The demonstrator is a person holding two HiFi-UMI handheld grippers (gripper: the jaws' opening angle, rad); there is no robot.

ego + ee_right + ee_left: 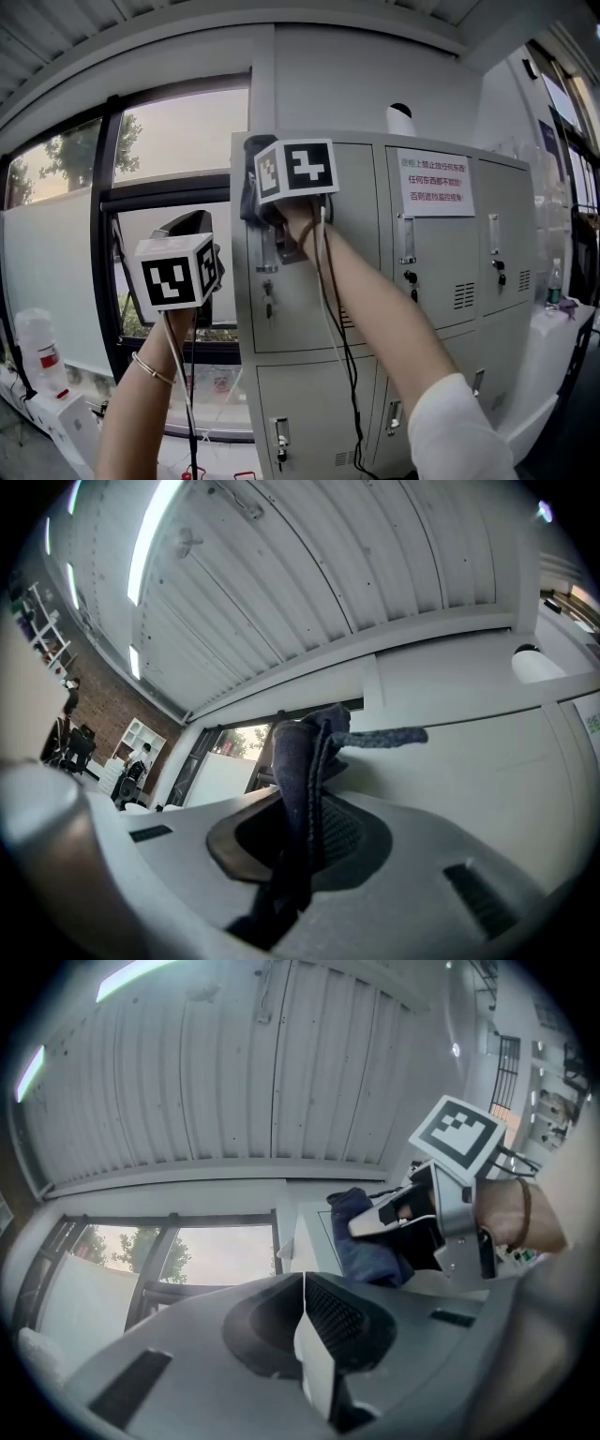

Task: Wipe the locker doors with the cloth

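A bank of grey lockers stands ahead. My right gripper is raised to the top left corner of the upper left locker door, shut on a dark blue cloth that hangs out between its jaws. In the left gripper view that cloth lies against the locker's corner under the right gripper. My left gripper is held lower and to the left, in front of the window, apart from the lockers. Its jaws are shut together with nothing between them.
A printed notice is stuck on the middle upper door. A white cylinder stands on the locker top. Large windows fill the left wall, with a plastic bottle on the low ledge. Cables hang from the right gripper.
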